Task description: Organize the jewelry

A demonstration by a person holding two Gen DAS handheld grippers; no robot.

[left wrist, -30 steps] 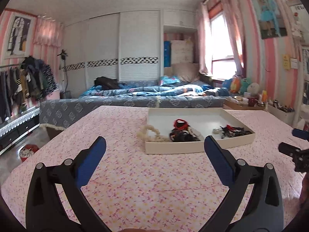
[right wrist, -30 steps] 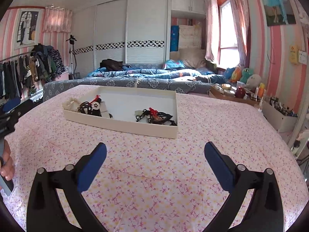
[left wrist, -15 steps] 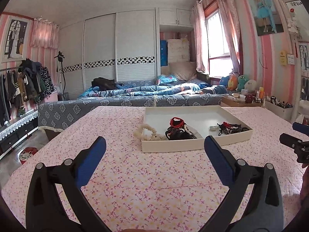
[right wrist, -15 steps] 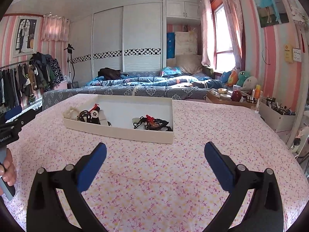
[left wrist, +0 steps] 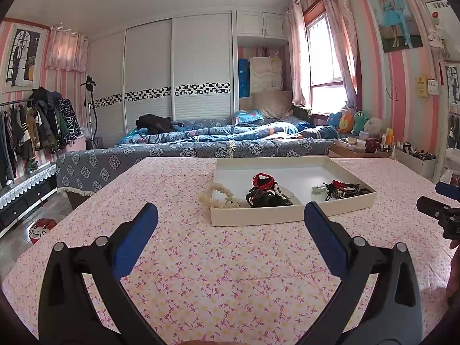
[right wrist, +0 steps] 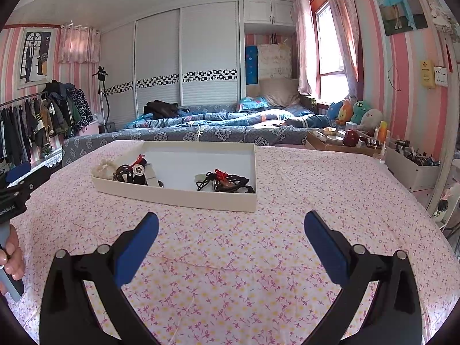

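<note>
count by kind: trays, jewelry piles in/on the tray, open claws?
Trays: 1, the white tray
Jewelry piles: 3, cream beaded strand, black-red pile, dark cord pile
Open claws: 2, left claw, right claw
Total: 6

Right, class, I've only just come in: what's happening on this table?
A person holds two grippers, left and right, both open and empty above the floral tablecloth. Ahead sits a white tray with two dark jewelry piles; a cream bead bracelet hangs over its corner. Nothing is grasped yet.
</note>
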